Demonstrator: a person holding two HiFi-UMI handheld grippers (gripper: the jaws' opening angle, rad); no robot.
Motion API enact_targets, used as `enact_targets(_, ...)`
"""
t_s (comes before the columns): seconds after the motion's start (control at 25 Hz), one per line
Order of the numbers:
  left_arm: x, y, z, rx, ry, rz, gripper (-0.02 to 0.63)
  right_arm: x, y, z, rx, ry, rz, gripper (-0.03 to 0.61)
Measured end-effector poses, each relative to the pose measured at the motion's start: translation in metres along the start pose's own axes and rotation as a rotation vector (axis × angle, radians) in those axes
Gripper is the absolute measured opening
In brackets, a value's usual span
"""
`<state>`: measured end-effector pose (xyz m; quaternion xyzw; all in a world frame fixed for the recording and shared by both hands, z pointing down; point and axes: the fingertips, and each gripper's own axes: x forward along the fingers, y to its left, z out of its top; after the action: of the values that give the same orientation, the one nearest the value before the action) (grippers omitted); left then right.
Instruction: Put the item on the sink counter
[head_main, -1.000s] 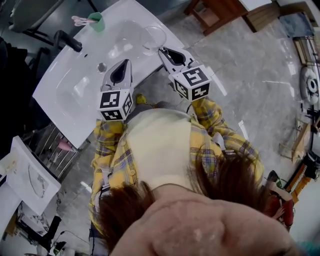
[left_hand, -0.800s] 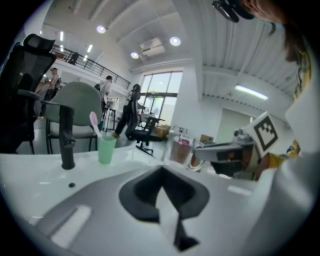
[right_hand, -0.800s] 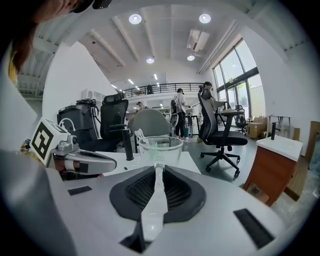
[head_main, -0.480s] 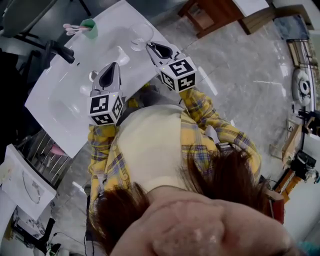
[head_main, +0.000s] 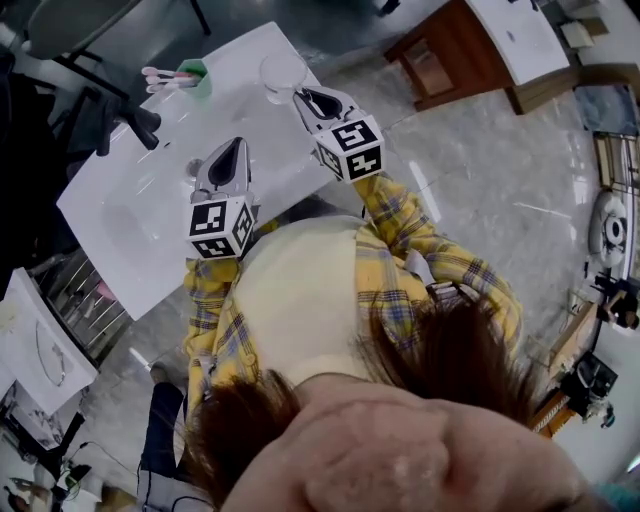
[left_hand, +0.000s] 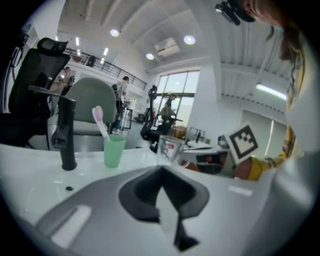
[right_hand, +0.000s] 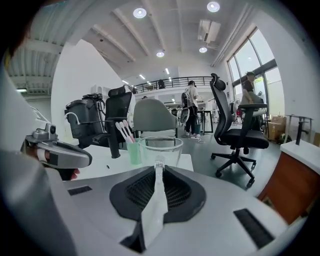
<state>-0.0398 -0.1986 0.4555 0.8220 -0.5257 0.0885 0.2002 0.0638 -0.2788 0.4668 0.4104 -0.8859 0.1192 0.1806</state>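
SINK COUNTER, FROM MY REMOTE STATION: Both handheld tools are poised over the white sink counter (head_main: 118, 248). My right gripper (right_hand: 159, 161) has its jaws pressed together with nothing between them. Its tips point at a clear glass (right_hand: 161, 148), which stands upright near the counter's far corner, directly ahead of that tool. I cannot tell whether the tips and the glass touch. My left gripper (left_hand: 161, 170) hangs above the basin, its jaws likewise closed and empty. Beyond it a black faucet (left_hand: 65, 135) rises at the back of the sink. Just beside the faucet is a green cup (left_hand: 114, 151) holding pink toothbrushes (head_main: 165, 76). The glass sits to the right of that cup, apart from it. A yellow plaid sleeve (head_main: 400, 225) runs up to the right tool's marker cube. A black office chair (right_hand: 235, 131) stands on the floor past the counter.
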Motion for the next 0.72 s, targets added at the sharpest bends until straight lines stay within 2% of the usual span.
enact_targets(0.4, 0.018, 0.018, 0.002, -0.047, -0.011, 0.115, 0.006, 0.048, -0.032, 0.003, -0.054, 0.011, 0.04, 0.038)
enact_targets(0.72, 0.024, 0.028, -0.001, -0.073, -0.011, 0.17, 0.006, 0.069, -0.039, 0.001, -0.078, 0.014, 0.066, 0.037)
